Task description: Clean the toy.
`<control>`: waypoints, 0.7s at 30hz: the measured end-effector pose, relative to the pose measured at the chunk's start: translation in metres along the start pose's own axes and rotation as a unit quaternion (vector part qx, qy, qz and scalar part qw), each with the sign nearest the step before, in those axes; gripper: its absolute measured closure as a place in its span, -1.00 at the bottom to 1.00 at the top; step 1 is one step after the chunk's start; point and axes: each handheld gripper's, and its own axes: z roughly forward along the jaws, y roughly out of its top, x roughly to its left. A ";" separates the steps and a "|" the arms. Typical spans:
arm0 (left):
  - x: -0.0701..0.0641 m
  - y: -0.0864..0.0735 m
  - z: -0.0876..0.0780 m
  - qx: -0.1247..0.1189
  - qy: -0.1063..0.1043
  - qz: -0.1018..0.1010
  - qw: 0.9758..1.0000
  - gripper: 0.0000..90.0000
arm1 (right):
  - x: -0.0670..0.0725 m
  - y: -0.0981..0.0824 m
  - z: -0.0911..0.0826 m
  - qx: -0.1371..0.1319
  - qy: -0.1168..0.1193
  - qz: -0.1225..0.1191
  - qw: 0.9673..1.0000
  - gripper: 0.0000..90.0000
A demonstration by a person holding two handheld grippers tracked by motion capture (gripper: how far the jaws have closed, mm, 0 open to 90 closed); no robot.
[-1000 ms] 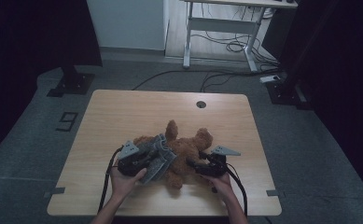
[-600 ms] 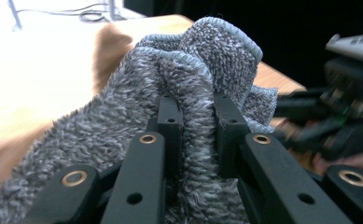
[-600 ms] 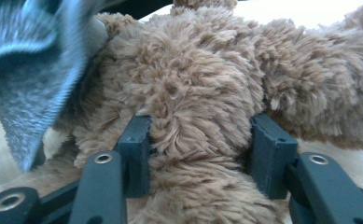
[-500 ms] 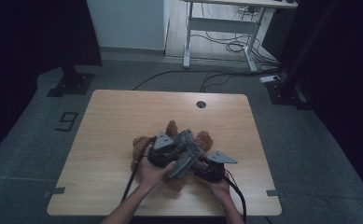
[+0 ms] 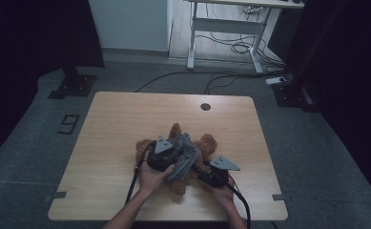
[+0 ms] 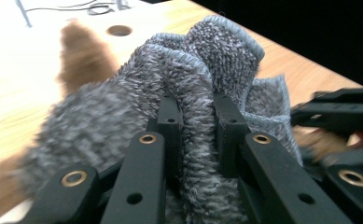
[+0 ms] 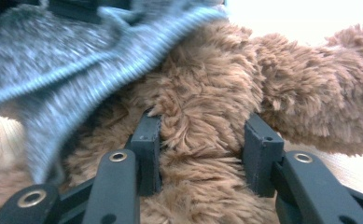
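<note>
A brown teddy bear lies on the wooden table, near its front edge. My left gripper is over the bear, shut on a fold of a grey fluffy cloth. In the left gripper view the cloth bulges up between the pads of the left gripper, with the bear behind. My right gripper is at the bear's right side. Its jaws have just been closing. In the right gripper view the right gripper presses into the bear's fur, and the cloth hangs at the upper left.
A round cable hole sits near the table's far edge. Behind the table stand a white desk frame, floor cables and dark stands. A "9" mark is on the floor at left.
The left gripper has carried the grey cloth from the bear's left side rightward over its body. The right gripper's jaws have closed onto the bear's fur; that hand stayed in place.
</note>
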 end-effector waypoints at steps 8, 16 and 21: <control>0.029 -0.008 -0.049 -0.050 0.012 -0.024 0.998 0.71 | 0.001 -0.001 0.000 -0.003 0.002 0.000 1.000 0.26; 0.071 -0.038 -0.066 -0.028 0.052 -0.064 0.996 0.71 | -0.001 -0.001 0.000 -0.005 0.005 0.004 1.000 0.26; 0.101 -0.068 -0.070 0.000 0.075 -0.104 0.992 0.72 | -0.001 -0.001 0.001 -0.006 0.005 0.008 1.000 0.26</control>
